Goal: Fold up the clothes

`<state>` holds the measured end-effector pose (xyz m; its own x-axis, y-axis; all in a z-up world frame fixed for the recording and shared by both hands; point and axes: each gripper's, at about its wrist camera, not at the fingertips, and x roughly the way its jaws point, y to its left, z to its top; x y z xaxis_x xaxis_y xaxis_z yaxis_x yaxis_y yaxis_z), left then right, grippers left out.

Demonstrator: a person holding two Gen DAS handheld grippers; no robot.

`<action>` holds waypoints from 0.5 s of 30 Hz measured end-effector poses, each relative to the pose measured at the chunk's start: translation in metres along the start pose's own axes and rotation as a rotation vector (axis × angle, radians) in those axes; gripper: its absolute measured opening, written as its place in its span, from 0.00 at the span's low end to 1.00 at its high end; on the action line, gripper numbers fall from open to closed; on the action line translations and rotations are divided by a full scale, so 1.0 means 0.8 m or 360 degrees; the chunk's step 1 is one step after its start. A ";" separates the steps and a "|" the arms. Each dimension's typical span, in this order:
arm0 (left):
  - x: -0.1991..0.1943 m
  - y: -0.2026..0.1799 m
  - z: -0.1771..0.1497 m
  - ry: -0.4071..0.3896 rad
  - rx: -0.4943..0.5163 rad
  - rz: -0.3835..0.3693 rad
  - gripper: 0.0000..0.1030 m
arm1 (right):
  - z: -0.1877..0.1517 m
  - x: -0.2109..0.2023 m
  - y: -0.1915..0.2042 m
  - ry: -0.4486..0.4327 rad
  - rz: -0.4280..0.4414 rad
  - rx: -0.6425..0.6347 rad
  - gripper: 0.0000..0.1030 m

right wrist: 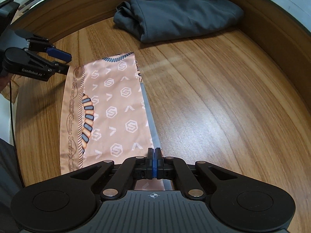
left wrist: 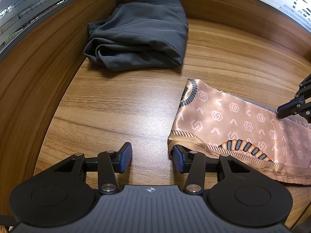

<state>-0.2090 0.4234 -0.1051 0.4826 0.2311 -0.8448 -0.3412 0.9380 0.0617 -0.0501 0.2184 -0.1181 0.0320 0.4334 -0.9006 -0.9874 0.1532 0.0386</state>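
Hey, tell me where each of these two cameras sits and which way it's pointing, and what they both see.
Left wrist view: sits on the left hand-held gripper, looking forward over the wooden table; its fingers stand open beside the corner of the pink patterned scarf.
Right wrist view: sits on the right hand-held gripper, looking along the scarf's long edge, fingers shut on the scarf.
Shared: both see the scarf, the table and the folded grey garment at the far wall, and each sees the other hand-held gripper.

- Setting appeared to be an office: wood-grain counter (left wrist: 120,104) enclosed by a low matching partition wall (left wrist: 35,64).
- Frosted, striped glass panels (left wrist: 23,5) rose above the partition, consistent with an office.
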 end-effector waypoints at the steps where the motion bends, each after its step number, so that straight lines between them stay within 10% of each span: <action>1: 0.000 0.000 0.000 -0.0001 -0.0001 0.0000 0.51 | 0.001 0.001 0.001 0.0001 -0.0001 -0.0010 0.04; 15: 0.001 0.001 0.000 -0.0003 -0.0015 -0.0006 0.52 | 0.016 0.012 0.017 -0.0006 -0.0001 -0.0157 0.14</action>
<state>-0.2091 0.4243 -0.1058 0.4854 0.2280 -0.8440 -0.3468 0.9364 0.0535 -0.0611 0.2361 -0.1203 0.0330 0.4367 -0.8990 -0.9978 0.0655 -0.0048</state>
